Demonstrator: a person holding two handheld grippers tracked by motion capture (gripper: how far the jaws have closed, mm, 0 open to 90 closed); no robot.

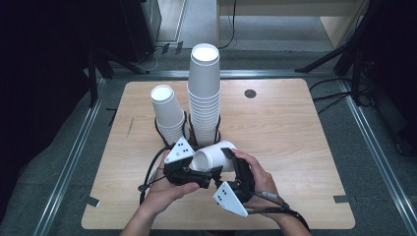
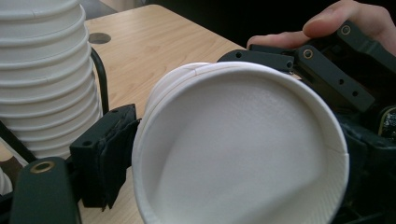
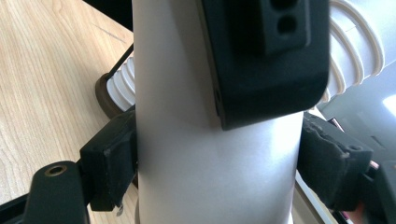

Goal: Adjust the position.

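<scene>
A white paper cup [image 1: 216,155] lies on its side in the air just above the near middle of the wooden table [image 1: 290,128], mouth toward the left. My left gripper [image 1: 206,168] holds it at the rim. In the left gripper view its left pad [image 2: 109,158] presses the rim of the cup [image 2: 243,149], and the other jaw is hidden behind it. My right gripper [image 1: 228,163] is shut around the body of the cup [image 3: 187,140]. Both right pads [image 3: 114,163] press its sides. A black jaw of the left gripper crosses the cup's front in the right gripper view.
Behind the cup stand a tall stack of white cups [image 1: 204,93] and a shorter, leaning stack [image 1: 167,110], each in a black wire holder. The tall stack [image 2: 46,79] is close on the left in the left gripper view. A dark round hole [image 1: 250,93] marks the far tabletop.
</scene>
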